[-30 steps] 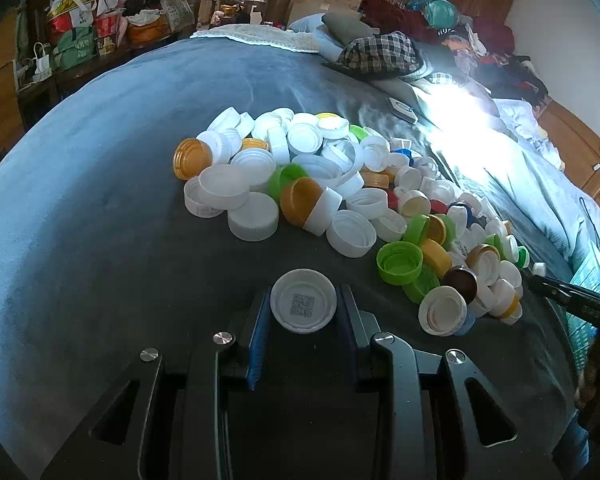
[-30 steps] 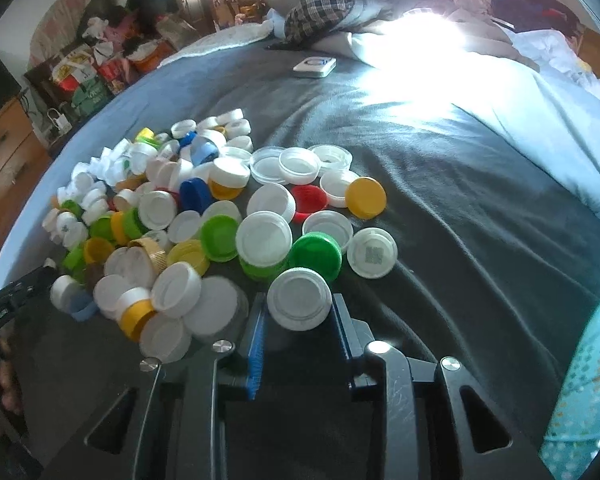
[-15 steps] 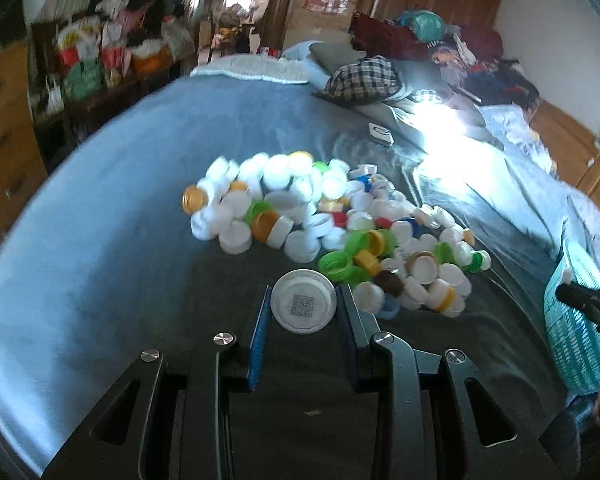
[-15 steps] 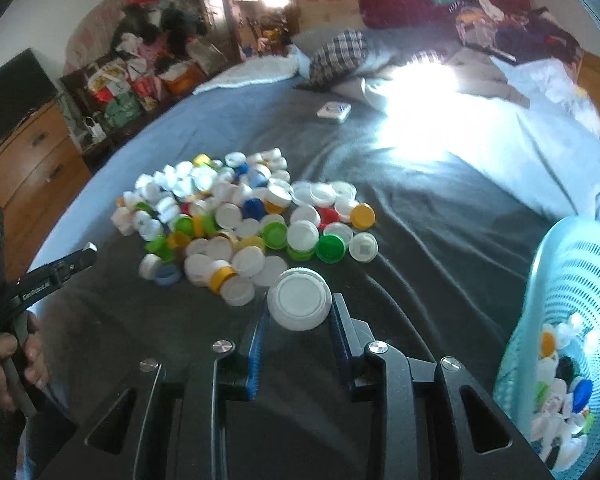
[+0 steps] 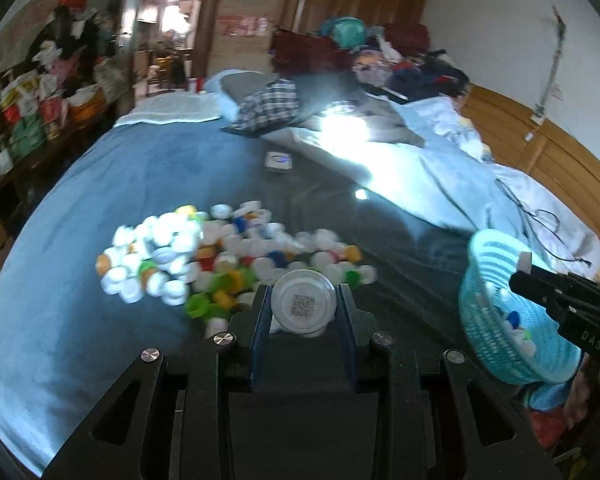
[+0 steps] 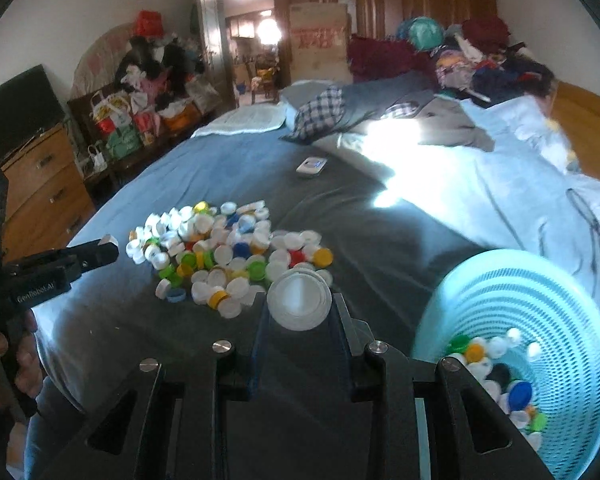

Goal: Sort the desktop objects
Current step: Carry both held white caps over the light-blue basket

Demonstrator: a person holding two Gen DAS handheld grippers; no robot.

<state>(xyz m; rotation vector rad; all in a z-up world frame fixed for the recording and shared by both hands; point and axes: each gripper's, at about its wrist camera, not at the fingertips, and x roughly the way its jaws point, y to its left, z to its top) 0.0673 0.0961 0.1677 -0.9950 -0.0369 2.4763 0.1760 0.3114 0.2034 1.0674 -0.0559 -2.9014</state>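
Below, two wrist views of one moment, both looking down along the fingers onto a bed w/ a grey-blue blanket [image 5: 112, 184].

Left wrist view: left gripper [image 5: 303, 312] is clenched on a white cap w/ a QR code [image 5: 303, 306]; code side faces the camera, cap pinched at its rim betw. the two blue-lined fingers [image 5: 259, 328], held up off the blanket. Beyond and below it lies the cap pile [image 5: 204, 256], a loose heap of mostly white caps w/ some green, yellow, blue and red ones, blurred in this view. At right stands a turquoise mesh basket [image 5: 484, 320]; the tip of the other gripper crosses in front of its rim.

Right wrist view: right gripper [image 6: 299, 306] is clenched on a plain white cap [image 6: 299, 300], ribbed edge visible, also clear of the blanket. The pile sits just beyond the fingertips, centre-left. Basket is at lower right, tilted toward the camera, w/ sorted caps [image 6: 496, 372] of mixed colours in its bottom. At left edge the left gripper's closed tip shows, carried by a hand [image 6: 4, 364].

Background, both views: small white device [image 6: 311, 166] lying on the blanket past the pile; plaid cloth [image 6: 320, 114] farther up the bed; wooden drawers [image 6: 44, 188] at far left.
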